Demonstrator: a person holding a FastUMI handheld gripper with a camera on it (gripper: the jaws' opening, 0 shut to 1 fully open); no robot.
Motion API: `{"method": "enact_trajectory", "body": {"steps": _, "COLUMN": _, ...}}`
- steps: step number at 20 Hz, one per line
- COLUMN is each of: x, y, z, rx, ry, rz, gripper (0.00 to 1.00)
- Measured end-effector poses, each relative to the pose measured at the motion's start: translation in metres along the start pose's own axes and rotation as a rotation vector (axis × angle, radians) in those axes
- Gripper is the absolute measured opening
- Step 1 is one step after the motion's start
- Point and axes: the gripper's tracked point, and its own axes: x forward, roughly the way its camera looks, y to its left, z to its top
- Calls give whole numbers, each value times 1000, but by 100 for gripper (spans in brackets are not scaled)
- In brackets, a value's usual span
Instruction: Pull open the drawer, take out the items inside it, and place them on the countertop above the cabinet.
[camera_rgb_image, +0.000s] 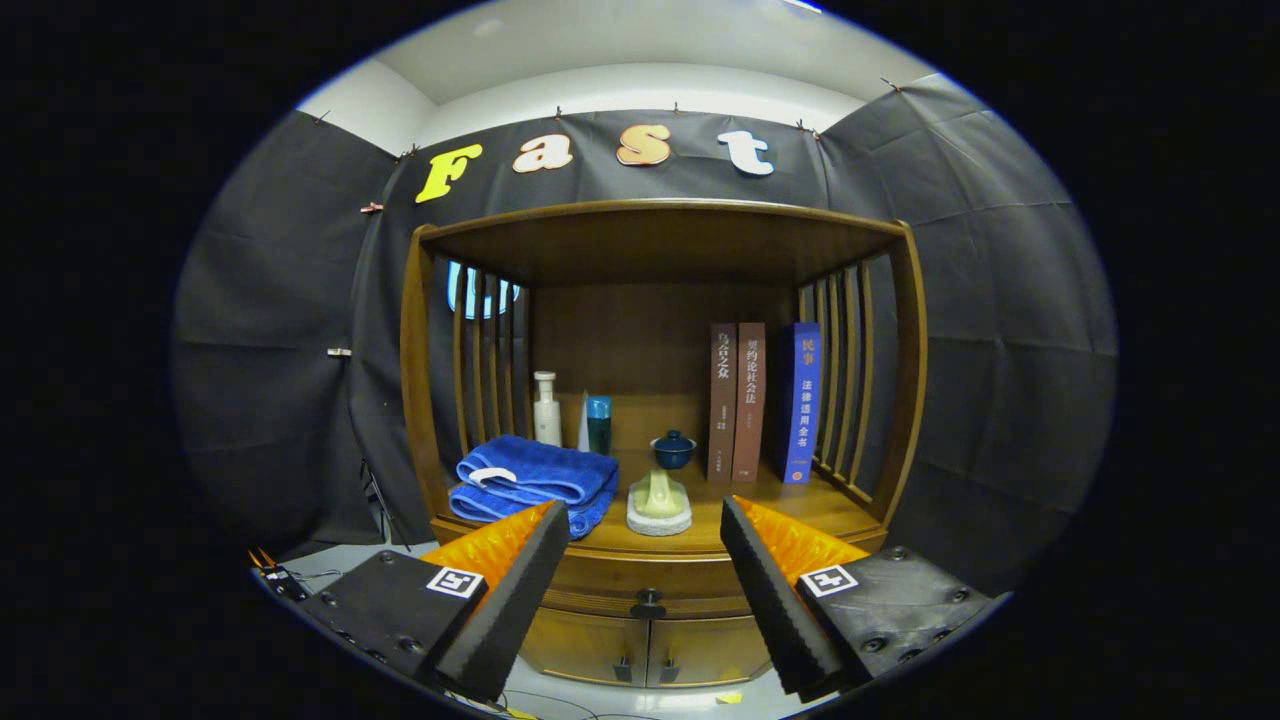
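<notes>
the drawer (648, 578) sits closed in the front of the wooden cabinet (905, 400), just under the countertop's front edge, with its dark round knob (648, 603) at the middle. my claw (645, 600) is spread wide and grips nothing; the knob shows in the gap between my two fingers, ahead of them, and neither finger touches it. what lies inside the drawer i cannot tell, since it is shut. below the drawer are two small doors (645, 650) side by side, also closed.

on the countertop (810, 505), near the front edge at the left, lies a folded blue towel (535, 480). just beside it, toward the middle, stands a pale scrubber on a round white base (659, 505). behind that is a small dark blue lidded pot (673, 449). toward the back left corner stand a white pump bottle (546, 410) and a teal bottle (598, 423). at the right, three books (765, 400) stand upright against the slatted side.
</notes>
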Motion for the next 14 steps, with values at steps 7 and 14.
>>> {"method": "enact_trajectory", "body": {"steps": 7, "x": -20, "y": -23, "z": 24, "rx": 2, "ry": 8, "rz": 18, "gripper": 99}}
{"method": "enact_trajectory", "body": {"steps": 14, "x": -44, "y": -42, "z": 39, "rx": 26, "ry": -17, "rz": 21, "gripper": 99}}
